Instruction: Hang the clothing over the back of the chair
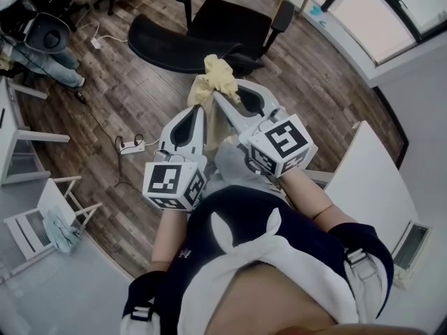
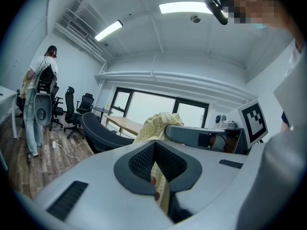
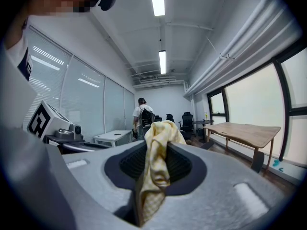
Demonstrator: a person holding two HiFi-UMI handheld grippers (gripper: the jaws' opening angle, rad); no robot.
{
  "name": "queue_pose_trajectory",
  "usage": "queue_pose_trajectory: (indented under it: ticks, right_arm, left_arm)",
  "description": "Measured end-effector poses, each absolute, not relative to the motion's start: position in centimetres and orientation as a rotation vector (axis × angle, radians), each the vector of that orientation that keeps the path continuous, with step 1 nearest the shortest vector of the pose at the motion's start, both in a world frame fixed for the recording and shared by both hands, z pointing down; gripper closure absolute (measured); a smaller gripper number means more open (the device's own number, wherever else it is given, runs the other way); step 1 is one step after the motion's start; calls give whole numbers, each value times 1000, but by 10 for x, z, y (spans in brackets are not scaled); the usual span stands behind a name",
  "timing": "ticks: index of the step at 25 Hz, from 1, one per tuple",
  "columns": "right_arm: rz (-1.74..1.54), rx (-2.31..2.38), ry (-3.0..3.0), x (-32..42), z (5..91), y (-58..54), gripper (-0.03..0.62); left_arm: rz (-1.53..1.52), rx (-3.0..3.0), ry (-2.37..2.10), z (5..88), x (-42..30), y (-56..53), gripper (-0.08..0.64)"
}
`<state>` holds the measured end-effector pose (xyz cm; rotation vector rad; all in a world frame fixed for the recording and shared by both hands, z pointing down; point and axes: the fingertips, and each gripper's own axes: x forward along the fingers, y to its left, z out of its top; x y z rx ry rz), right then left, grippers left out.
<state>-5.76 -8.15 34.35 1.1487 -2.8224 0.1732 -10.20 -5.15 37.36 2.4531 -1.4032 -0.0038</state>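
A pale yellow checked garment [image 1: 215, 79] hangs bunched between my two grippers, in front of my body. My left gripper [image 1: 199, 110] is shut on one part of it, and the cloth [image 2: 161, 174] runs down between its pads. My right gripper [image 1: 229, 91] is shut on another part, where the fabric [image 3: 156, 162] spills out of its jaws. The black office chair [image 1: 209, 30] stands just beyond the garment on the wood floor. Its curved backrest [image 2: 98, 131] faces me in the left gripper view, and the other gripper shows to the right of it.
A person [image 2: 38, 99] stands at far left among several black office chairs [image 1: 45, 30]. A power strip with a cable [image 1: 130, 146] lies on the floor. A white stool with a cloth [image 1: 52, 218] is at lower left, a white table [image 1: 380, 176] at right, and a wooden table [image 3: 244, 131] by the windows.
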Motion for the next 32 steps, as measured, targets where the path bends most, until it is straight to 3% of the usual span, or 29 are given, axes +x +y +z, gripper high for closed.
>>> queue_pose_trajectory:
  ticks: [32]
  right_arm:
    - [1,1114,-2947,-79,261,-191,495]
  left_arm:
    - [-34,2453,-1445,348,-114,-136,555]
